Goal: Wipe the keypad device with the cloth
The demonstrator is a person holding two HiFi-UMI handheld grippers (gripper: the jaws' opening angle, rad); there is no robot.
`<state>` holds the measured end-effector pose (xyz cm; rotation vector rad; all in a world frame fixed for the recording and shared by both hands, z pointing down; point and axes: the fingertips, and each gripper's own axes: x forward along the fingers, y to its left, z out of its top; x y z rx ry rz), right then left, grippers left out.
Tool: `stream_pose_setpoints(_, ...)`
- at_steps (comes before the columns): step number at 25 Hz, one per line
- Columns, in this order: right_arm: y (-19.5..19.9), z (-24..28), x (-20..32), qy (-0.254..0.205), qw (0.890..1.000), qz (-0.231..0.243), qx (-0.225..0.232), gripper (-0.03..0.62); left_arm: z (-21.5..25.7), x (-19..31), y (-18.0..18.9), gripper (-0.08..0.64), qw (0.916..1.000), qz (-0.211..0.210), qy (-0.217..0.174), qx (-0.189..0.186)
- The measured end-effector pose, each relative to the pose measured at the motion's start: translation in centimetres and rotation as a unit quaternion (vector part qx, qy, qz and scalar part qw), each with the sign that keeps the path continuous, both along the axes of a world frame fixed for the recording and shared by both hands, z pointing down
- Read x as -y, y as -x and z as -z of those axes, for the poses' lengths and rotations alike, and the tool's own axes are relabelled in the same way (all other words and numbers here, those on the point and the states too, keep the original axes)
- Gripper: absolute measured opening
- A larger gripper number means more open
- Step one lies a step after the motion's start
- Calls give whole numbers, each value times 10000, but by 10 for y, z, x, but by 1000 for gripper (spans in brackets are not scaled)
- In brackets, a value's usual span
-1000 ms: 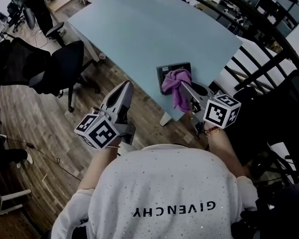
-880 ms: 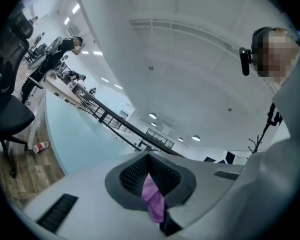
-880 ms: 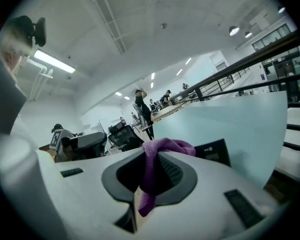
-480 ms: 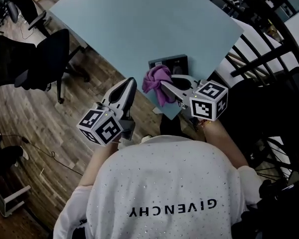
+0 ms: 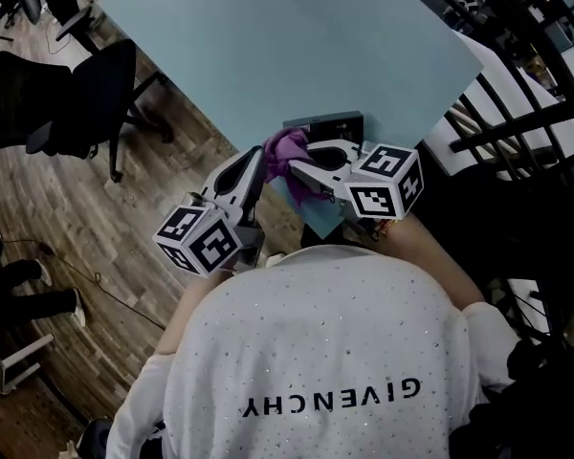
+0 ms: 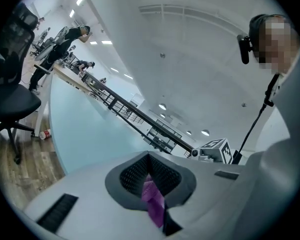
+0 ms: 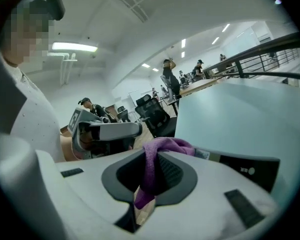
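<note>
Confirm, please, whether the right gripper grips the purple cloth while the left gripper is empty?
The left gripper is not empty: the left gripper view shows it also pinching the cloth. The right gripper does grip it.

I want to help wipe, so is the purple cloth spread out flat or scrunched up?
Scrunched up. The purple cloth is a bunched lump, pinched in both the left hand-held gripper and the right hand-held gripper.

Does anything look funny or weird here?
Yes: the purple cloth is scrunched up and pinched by the left tongs and the right tongs at once. The keypad device sits right by the table's near edge.
</note>
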<state>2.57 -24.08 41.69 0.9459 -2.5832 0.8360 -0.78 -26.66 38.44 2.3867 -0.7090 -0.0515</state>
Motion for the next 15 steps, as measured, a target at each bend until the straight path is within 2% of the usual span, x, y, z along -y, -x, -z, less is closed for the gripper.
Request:
stream_pose_setpoints(3, 4, -11, 7, 58, 9998, 164, -127, 31, -4, 4, 5, 0, 9999, 158, 59, 36)
stream_pose_setpoints(6, -10, -22, 16, 165, 9995, 4, -273, 31, -6, 9, 7, 0, 9995, 286, 72, 61)
stream_pose_setpoints(15, -46, -36, 20, 347, 9987, -350, -132, 31, -14, 8, 8, 0, 9984, 508, 155, 218)
